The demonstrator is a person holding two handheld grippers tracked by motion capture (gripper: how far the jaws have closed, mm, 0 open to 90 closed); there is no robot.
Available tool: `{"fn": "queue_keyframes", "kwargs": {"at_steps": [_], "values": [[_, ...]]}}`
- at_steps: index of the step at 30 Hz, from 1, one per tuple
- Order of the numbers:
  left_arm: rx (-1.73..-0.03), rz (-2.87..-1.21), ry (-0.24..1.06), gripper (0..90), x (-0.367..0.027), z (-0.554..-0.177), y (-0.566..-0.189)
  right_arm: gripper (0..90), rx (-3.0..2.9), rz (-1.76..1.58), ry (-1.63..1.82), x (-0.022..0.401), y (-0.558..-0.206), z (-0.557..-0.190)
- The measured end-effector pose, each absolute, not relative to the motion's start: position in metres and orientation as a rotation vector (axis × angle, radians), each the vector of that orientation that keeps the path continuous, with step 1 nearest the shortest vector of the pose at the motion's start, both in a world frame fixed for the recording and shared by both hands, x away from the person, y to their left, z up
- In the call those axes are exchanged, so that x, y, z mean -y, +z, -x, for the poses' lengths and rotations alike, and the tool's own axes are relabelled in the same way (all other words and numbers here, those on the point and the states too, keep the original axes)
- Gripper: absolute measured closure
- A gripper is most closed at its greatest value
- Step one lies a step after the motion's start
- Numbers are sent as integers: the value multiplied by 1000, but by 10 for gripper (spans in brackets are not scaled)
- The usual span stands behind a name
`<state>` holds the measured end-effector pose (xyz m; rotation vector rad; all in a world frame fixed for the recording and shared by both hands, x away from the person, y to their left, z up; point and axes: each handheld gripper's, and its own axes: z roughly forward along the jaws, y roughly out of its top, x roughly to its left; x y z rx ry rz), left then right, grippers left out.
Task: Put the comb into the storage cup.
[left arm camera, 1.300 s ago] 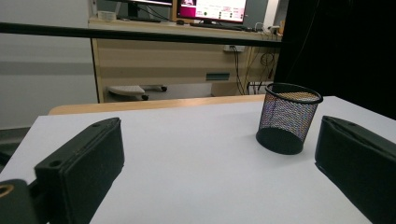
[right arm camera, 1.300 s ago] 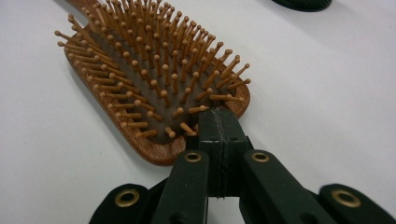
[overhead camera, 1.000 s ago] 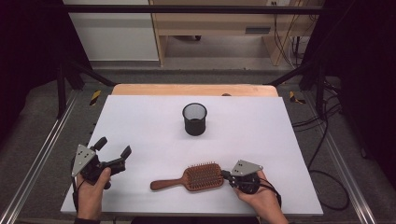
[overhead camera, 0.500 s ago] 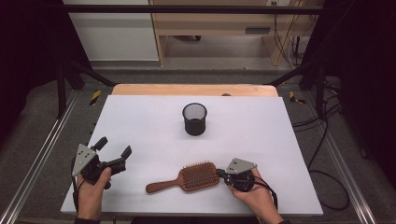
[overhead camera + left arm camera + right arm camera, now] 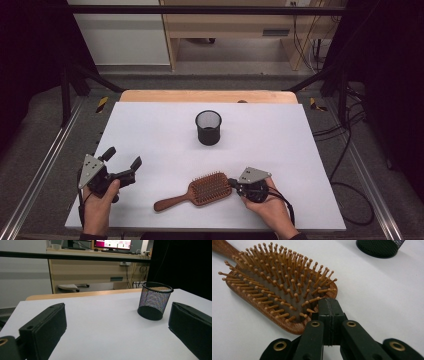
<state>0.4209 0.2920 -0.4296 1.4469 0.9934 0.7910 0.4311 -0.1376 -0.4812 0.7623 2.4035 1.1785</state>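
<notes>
Wooden hairbrush point(image 5: 196, 192) lies bristles-up on the table point(image 5: 300, 150); right gripper point(image 5: 329, 305), jaws closed, touches its rim; left gripper point(image 5: 121, 163) stands open.

We see a wooden paddle hairbrush point(image 5: 197, 192) lying flat on the white table with its bristles up, rows of thin wooden pins with rounded tips set in a dark cushion framed by reddish-brown wood. Its broad head lies directly ahead of our right gripper point(image 5: 234, 183), whose jaws are pressed together with their tips at the head's near rim; whether they touch or pinch it we cannot tell. Its slim handle runs away from that gripper, towards our left gripper's point(image 5: 122, 161) side.
</notes>
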Motion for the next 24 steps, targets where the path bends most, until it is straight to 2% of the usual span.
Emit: {"fn": "queue_keyframes", "kwargs": {"at_steps": [10, 17, 18, 21, 22, 24], "values": [[-992, -1463, 792, 15, -291, -421, -430, 900, -2397, -759, 1178, 138, -482, -432], [-995, -1482, 772, 15, -288, -420, -430, 847, -2339, -798, 1232, 152, -475, -428], [-994, -1492, 770, 15, -288, -420, -429, 822, -2327, -812, 1243, 155, -474, -427], [-986, -1503, 737, 15, -283, -420, -425, 666, -2255, -876, 1309, 170, -466, -424], [-987, -1513, 737, 15, -282, -420, -423, 666, -2255, -876, 1309, 170, -466, -424], [-982, -1532, 717, 15, -278, -421, -420, 518, -2219, -917, 1332, 180, -461, -424]]}}
